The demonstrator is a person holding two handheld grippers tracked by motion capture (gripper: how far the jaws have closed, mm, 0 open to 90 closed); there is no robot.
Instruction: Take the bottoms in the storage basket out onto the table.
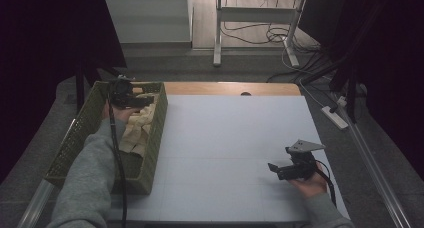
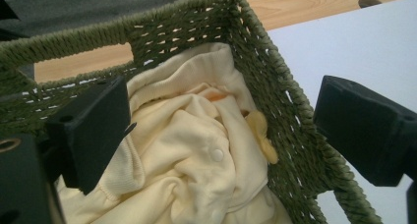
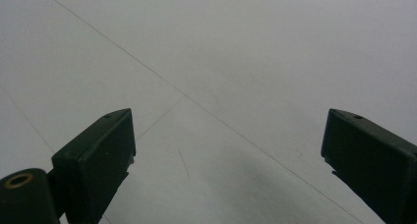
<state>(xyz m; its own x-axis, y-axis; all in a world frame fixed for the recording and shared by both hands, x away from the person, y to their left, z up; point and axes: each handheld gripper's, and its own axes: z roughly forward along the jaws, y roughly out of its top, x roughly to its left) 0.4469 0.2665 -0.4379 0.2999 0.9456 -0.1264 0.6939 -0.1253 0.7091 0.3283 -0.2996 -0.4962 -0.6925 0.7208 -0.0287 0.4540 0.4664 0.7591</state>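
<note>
We see one pale yellow cloth [image 2: 192,155] bunched up inside one green woven basket [image 2: 290,130] at the left side of the table [image 1: 225,138]. One small white snap button [image 2: 217,154] sits on the cloth. We count two grippers. The left gripper [image 2: 221,130] hangs over the cloth with its jaws spread wide, pinching nothing. The right gripper [image 3: 228,160] is well apart, over the bare white table, jaws spread wide too.

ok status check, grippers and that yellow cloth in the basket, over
Left gripper open, poised over the yellow cloth in the green basket. Right gripper open, over bare table. Nothing in the way.
</note>
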